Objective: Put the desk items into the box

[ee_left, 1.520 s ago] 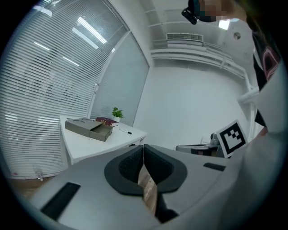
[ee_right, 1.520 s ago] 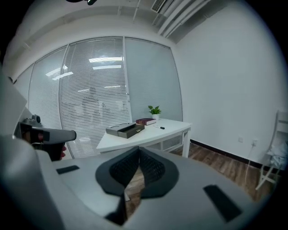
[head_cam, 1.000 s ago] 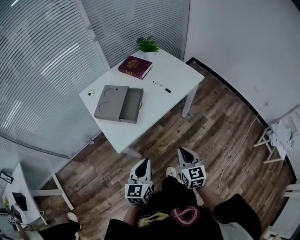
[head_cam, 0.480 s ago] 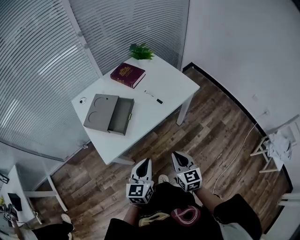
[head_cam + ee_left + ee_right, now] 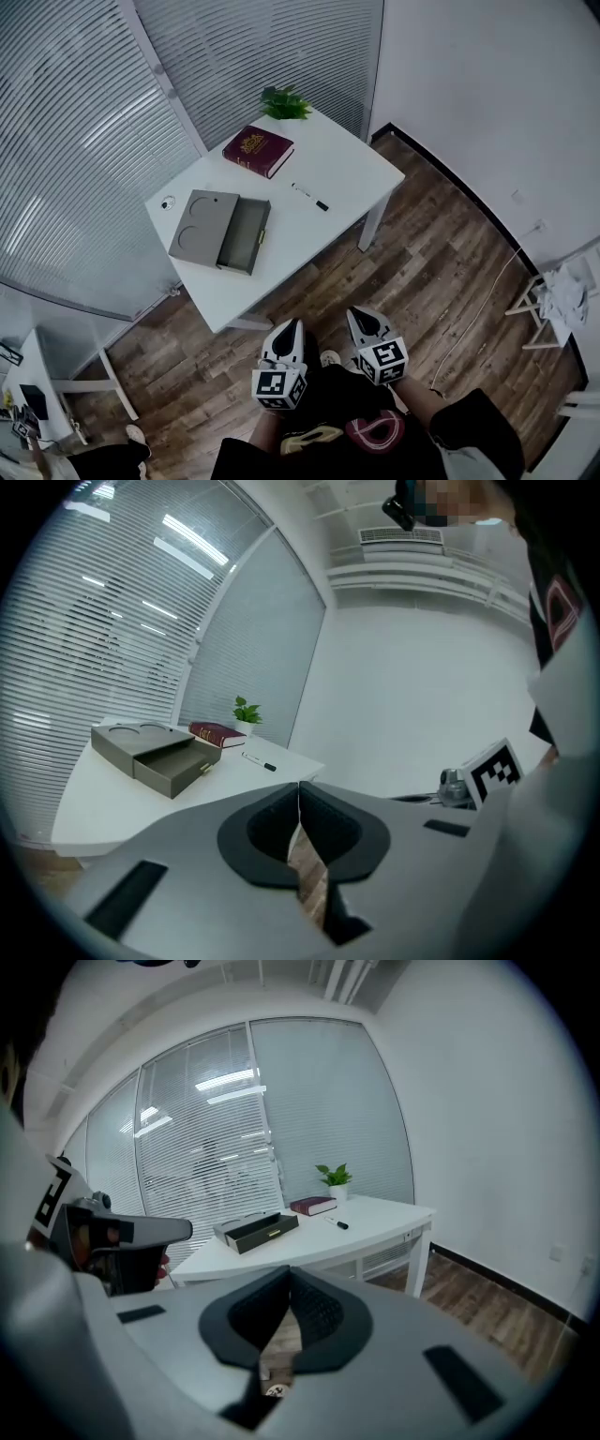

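A white desk [image 5: 342, 159] stands ahead of me, well out of reach. On it lie a grey box [image 5: 200, 221] with its drawer [image 5: 242, 237] pulled open, a dark red book [image 5: 258, 150], a black-and-white pen [image 5: 309, 196] and a small round item [image 5: 168, 202]. My left gripper [image 5: 290, 324] and right gripper [image 5: 360, 316] hang side by side over the wood floor, close to the person's body. Both are shut and hold nothing. The box [image 5: 155, 752], book [image 5: 217, 733] and pen [image 5: 258, 759] also show in the left gripper view, beyond the left gripper [image 5: 298, 785]. The right gripper [image 5: 289, 1269] faces the box [image 5: 255, 1229].
A potted plant [image 5: 284, 101] stands at the desk's far corner, against the blinds [image 5: 84, 112]. A white wall [image 5: 487, 84] runs along the right. A cable [image 5: 478, 300] trails over the floor, a white rack [image 5: 558, 291] is at the far right, and a second table [image 5: 52, 375] at the lower left.
The head view has swung a little, so the desk now sits further left and lower than one second ago. Both grippers stay shut in about the same place.
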`<action>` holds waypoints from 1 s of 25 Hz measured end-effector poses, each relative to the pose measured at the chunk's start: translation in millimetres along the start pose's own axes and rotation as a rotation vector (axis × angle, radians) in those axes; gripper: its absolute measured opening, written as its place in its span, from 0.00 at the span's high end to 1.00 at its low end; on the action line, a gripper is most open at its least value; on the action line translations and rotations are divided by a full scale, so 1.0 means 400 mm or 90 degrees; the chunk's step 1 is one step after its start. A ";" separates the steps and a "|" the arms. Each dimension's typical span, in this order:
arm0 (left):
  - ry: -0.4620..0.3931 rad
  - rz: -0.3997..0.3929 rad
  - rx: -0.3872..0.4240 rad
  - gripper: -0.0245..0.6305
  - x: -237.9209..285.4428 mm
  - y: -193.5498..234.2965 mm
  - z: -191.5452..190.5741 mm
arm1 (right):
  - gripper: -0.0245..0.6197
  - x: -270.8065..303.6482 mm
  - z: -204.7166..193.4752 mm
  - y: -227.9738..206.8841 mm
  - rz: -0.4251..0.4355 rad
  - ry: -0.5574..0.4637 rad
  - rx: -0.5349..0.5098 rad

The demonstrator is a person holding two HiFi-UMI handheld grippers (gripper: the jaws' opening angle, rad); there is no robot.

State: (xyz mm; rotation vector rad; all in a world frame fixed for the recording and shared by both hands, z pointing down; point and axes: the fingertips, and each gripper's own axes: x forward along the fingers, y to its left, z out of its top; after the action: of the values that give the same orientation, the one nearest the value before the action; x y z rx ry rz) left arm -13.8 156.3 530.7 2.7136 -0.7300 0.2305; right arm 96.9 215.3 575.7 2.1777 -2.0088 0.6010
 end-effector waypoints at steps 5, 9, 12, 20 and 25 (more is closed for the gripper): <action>0.010 -0.004 -0.031 0.93 0.028 0.033 -0.006 | 0.95 0.026 0.009 -0.009 -0.004 0.000 -0.001; 0.012 -0.009 -0.028 0.93 0.063 0.067 0.013 | 0.95 0.060 0.025 -0.026 -0.019 0.005 -0.001; 0.011 -0.016 -0.024 0.93 0.096 0.089 0.034 | 0.95 0.088 0.042 -0.051 -0.041 0.010 -0.004; 0.010 -0.028 -0.023 0.93 0.191 0.182 0.084 | 0.95 0.200 0.095 -0.076 -0.056 0.017 0.000; 0.017 -0.042 -0.026 0.93 0.253 0.250 0.118 | 0.95 0.287 0.147 -0.085 -0.071 0.010 -0.002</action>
State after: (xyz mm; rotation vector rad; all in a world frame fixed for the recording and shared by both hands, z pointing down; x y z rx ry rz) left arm 25.0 11.8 536.5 2.6857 -0.6287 0.2342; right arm 147.0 91.6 569.7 2.2586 -1.8638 0.5976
